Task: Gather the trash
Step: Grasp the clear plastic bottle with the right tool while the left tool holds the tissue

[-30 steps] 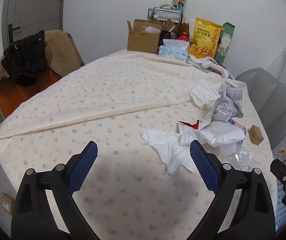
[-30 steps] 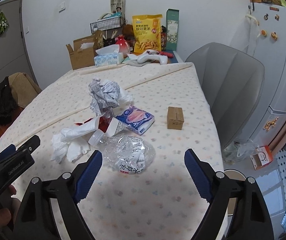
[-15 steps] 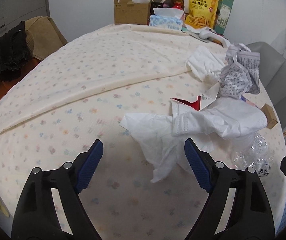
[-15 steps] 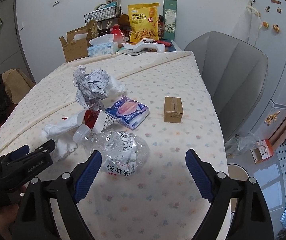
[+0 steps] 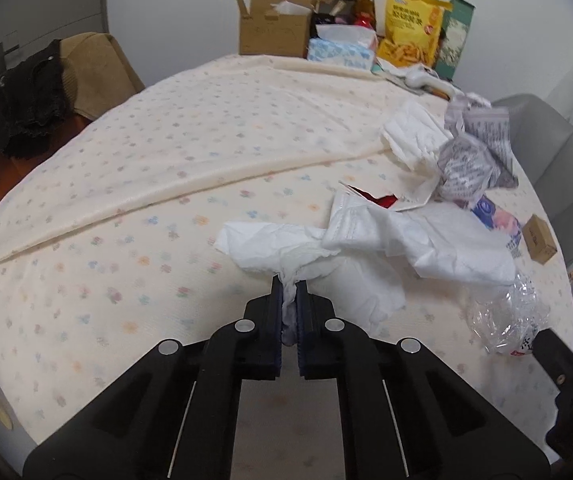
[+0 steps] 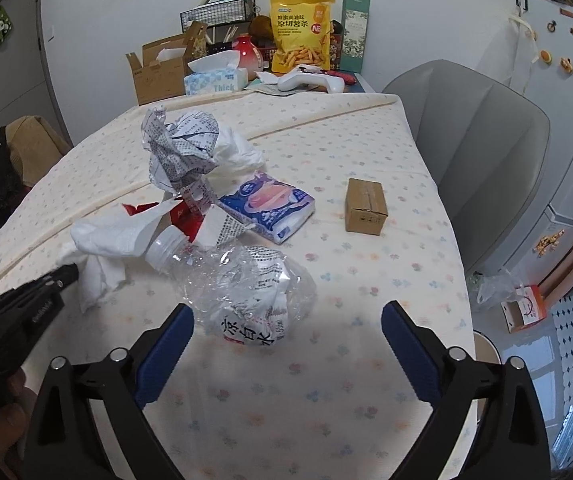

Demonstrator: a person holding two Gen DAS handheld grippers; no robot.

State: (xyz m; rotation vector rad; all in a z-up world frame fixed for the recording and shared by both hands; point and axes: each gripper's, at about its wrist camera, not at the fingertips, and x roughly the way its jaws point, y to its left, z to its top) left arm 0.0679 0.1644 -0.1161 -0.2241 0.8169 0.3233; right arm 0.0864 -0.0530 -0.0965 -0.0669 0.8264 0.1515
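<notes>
- Left wrist view: the left tongs (image 5: 289,292) are clenched on a pinched fold of the white tissue (image 5: 286,246); their jaws have just been closing, and the paper is squeezed between the blue pads.
- From the pinch, the tissue fans out ahead of the tongs and to their right, lying on the flowered tablecloth (image 5: 134,184).
- Just beyond it, and overlapping it, lies a second white sheet (image 5: 426,240), with a torn red wrapper (image 5: 378,200) showing at its far edge.
- Farther right sits the crumpled printed paper (image 5: 474,160), touching another white wad.
- Right wrist view: the right tongs (image 6: 286,332) are released and spread wide, their jaws having just been opening, with nothing pressed by either pad.
- A crushed clear bottle (image 6: 242,284) lies just ahead of the right tongs, nearer the left blue pad; its base reaches in between the tips, while its white neck points away to the left.
- Beyond the bottle lie a blue tissue pack (image 6: 266,204) and, well to its right, a small cardboard box (image 6: 365,206).
- At the left edge of this view, the black tip of the left tongs meets the tissue.
</notes>
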